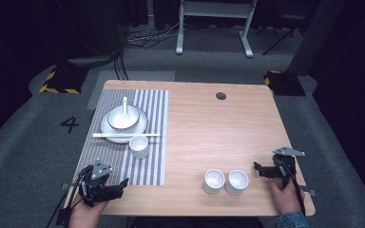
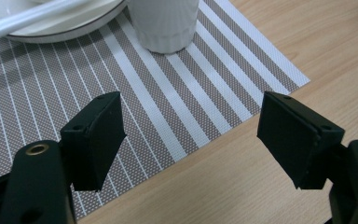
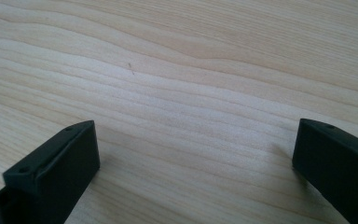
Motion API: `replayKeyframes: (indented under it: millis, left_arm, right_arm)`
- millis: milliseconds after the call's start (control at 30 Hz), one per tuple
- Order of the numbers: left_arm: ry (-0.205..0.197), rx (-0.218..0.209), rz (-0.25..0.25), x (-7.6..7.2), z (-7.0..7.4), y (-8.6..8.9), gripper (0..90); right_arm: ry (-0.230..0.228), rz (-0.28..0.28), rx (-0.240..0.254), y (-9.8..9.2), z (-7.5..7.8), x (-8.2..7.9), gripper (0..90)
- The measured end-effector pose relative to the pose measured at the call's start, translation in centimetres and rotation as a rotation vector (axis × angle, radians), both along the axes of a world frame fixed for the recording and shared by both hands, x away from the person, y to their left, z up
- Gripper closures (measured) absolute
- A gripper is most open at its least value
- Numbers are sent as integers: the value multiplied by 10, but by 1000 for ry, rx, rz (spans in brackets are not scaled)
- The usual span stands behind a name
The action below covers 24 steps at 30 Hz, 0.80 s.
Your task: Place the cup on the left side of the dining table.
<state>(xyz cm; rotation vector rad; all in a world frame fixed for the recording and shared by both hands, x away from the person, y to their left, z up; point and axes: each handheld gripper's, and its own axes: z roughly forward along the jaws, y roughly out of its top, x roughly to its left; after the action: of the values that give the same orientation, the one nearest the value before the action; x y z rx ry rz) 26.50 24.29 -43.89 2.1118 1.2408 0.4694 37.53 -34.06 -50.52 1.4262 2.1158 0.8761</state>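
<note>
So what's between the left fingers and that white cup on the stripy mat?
Nothing but bare striped placemat. In the left gripper view the open left gripper faces the white cup across it.

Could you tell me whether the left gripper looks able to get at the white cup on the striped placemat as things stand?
Probably yes: the left gripper points at the white cup with its jaws apart and empty, and only bare striped placemat lies between them.

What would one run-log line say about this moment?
left gripper: open, over striped placemat corner | right gripper: open, over bare wooden table | white ribbed cup: on placemat, untouched
</note>
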Motion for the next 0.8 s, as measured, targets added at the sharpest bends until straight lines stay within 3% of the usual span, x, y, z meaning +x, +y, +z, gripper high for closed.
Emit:
replayKeyframes:
  millis: [300, 433, 600, 800]
  left_arm:
    - [36, -18, 5, -4, -22, 15, 221]
    - [51, -5, 10, -2, -31, 19, 220]
    - [80, 45, 9, -1, -42, 17, 216]
    - [117, 42, 15, 2, -50, 16, 206]
  right_arm:
    - [0, 0, 0, 0, 0, 0, 5]
    - [0, 0, 0, 0, 0, 0, 5]
    - [0, 0, 0, 0, 0, 0, 5]
    - [1, 0, 1, 0, 0, 0, 5]
